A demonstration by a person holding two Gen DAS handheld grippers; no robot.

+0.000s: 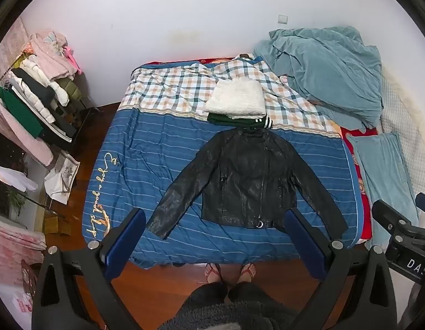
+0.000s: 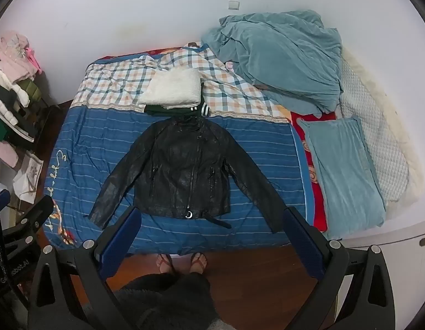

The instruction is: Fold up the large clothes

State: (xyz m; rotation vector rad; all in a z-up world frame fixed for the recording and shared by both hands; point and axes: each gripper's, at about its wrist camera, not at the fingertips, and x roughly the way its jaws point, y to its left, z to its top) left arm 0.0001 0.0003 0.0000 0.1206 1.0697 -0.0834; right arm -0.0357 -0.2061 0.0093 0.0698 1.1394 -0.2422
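Two claws are hanging above the bed's (image 1: 157, 165) near edge, the left claw (image 1: 215, 236) and right claw (image 2: 212, 233) both spread wide and gripping nothing. Ahead of them the black jacket (image 1: 248, 176) is lying flat, sleeves splayed, seemingly laid out for folding; beyond it, folded clothes (image 1: 237, 101) are stacking up.

A black, glossy leather jacket (image 1: 248, 181) (image 2: 185, 173) lies flat and face up on the blue striped bedspread (image 1: 163, 148) (image 2: 97, 143), collar toward the far wall, both sleeves spread diagonally outward, its front zipped. Just beyond its collar sits a stack of folded clothes: a white fleecy garment (image 1: 237, 100) (image 2: 171, 92) on top of a dark green one (image 1: 226, 119) (image 2: 163, 110).
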